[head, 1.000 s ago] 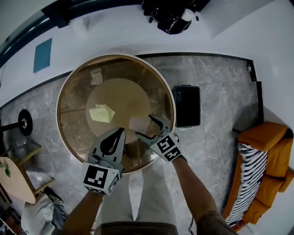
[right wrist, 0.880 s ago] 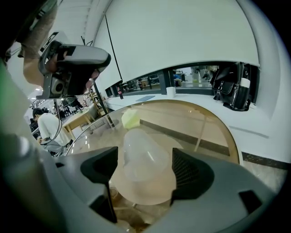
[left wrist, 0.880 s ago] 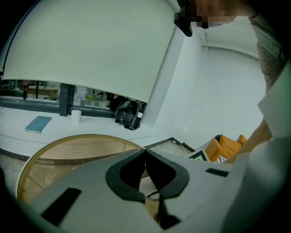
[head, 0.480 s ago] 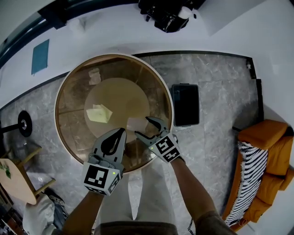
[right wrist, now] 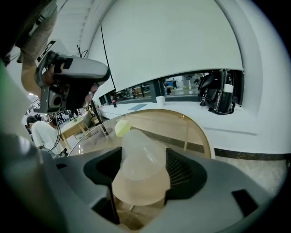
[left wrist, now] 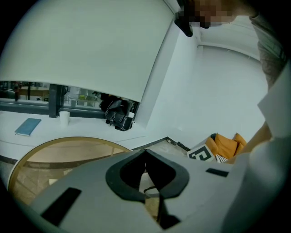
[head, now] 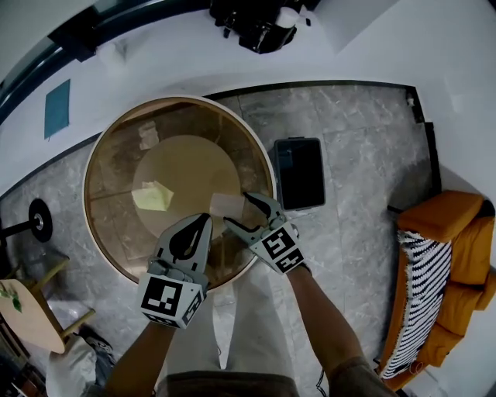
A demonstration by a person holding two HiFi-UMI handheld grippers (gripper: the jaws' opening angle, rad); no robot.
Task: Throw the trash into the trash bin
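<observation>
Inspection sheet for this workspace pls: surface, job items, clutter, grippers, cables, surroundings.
surface: round glass table, wooden rim.
job's things: translucent plastic cup in right gripper; crumpled yellow paper on table; black trash bin on floor beside table.
clutter: pale scrap at table's far side.
grippers: left gripper shut, empty; right gripper jaws have just been closing, now gripping the cup.
cables: nothing seen.
surroundings: orange sofa; black bag on ledge.
</observation>
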